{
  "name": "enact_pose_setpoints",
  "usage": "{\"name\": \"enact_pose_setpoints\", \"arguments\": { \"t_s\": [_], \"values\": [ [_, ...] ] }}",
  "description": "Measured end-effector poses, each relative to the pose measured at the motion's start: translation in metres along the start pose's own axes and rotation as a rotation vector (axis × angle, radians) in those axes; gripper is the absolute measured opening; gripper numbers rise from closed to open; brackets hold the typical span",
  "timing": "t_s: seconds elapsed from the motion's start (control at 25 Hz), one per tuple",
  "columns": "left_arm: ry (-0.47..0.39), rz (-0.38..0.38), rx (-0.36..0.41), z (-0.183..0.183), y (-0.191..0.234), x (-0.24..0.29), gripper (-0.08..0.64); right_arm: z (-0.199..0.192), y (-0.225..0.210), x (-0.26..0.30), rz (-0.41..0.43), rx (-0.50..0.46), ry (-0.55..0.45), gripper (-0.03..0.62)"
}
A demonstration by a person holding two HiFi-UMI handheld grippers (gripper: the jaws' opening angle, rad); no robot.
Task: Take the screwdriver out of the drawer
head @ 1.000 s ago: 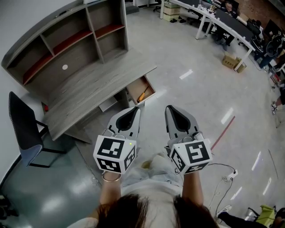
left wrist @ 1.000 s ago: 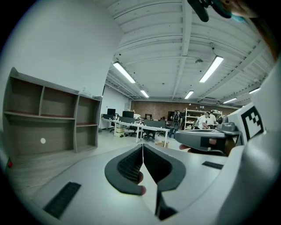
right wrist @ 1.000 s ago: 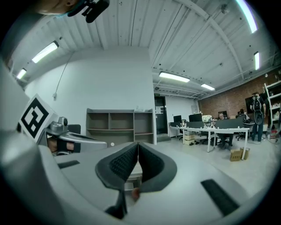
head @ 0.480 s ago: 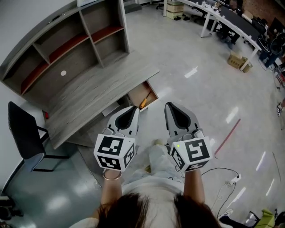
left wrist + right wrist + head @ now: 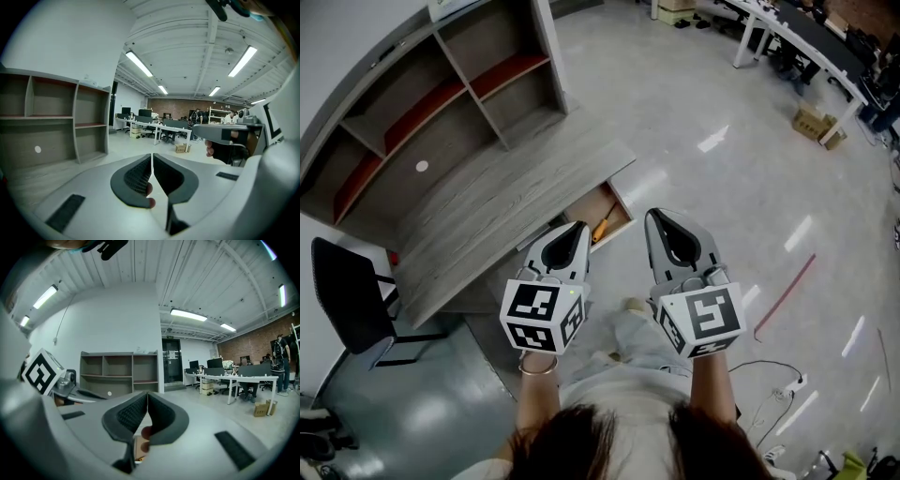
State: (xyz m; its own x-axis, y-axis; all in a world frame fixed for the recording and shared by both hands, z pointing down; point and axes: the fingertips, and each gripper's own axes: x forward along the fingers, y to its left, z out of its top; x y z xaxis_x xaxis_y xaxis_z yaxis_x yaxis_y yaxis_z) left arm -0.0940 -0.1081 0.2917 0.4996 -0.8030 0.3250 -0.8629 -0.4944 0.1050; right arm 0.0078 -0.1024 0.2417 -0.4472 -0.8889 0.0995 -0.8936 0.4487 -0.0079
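The screwdriver [image 5: 598, 229] lies inside the open drawer [image 5: 606, 200], which projects from under the desk [image 5: 487, 206]. The left gripper [image 5: 577, 230] and right gripper [image 5: 656, 217] hang side by side on the near side of the drawer. Both have their jaws fully closed and hold nothing.

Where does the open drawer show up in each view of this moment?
Head view: open drawer at centre, under the desk, just beyond the left gripper.
Left gripper view: not in it; that gripper's body fills the lower picture.
Right gripper view: probably the brown sliver low at centre, under the shut jaws.
Shared landmark: the shelf unit, in all three.
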Motion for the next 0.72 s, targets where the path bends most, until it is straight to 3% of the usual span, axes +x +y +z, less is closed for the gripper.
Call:
{"name": "enact_pose_setpoints", "arguments": {
  "t_s": [0.36, 0.72],
  "values": [
    [0.097, 0.043, -0.056, -0.025, 0.019, 0.073, 0.02, -0.012, -0.055, 0.048, 0.034, -0.007, 0.031, 0.028],
    [0.211, 0.077, -0.1, -0.063, 0.038, 0.117, 0.02, -0.042, -0.081, 0.087, 0.074, 0.02, 0.096, 0.028]
  ]
}}
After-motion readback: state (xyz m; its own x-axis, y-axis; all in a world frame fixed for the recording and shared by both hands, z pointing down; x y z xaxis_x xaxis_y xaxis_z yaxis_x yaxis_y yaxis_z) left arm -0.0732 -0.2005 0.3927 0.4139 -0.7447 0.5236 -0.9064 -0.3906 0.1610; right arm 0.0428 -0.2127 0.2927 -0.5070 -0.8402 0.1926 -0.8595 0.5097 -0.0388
